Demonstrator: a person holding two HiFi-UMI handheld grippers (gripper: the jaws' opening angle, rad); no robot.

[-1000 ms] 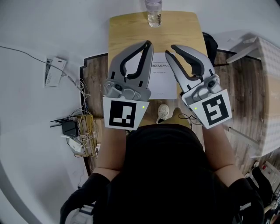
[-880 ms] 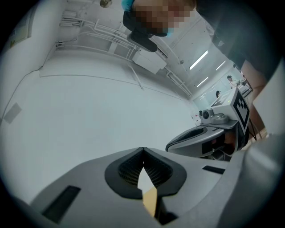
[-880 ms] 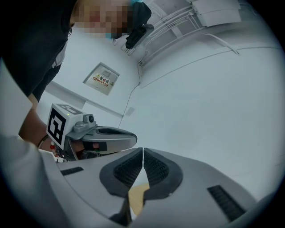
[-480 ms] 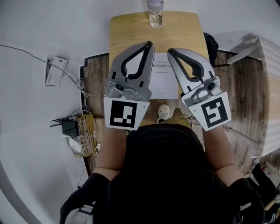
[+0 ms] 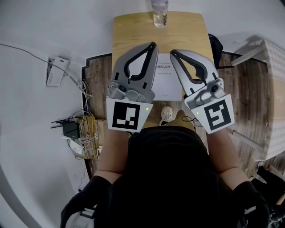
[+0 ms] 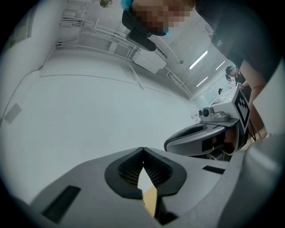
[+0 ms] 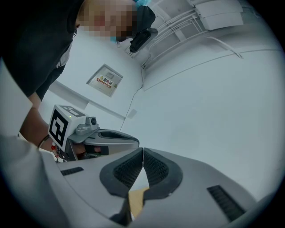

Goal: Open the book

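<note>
Since a second ago my right hand-held gripper [image 5: 173, 52] has clenched on nothing, matching the empty, clenched left hand-held gripper [image 5: 153, 44], and both hover above the book [image 5: 164, 82], which lies flat mid-surface [image 5: 133, 31], apparently closed, not open as wanted.

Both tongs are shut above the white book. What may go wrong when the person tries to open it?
1. The left tongs and right tongs are shut; shut tips may only push the thin white book along the wooden table instead of lifting its cover.
2. The plastic bottle stands at the table's far edge, beyond the book; a forward push could knock it over.
</note>
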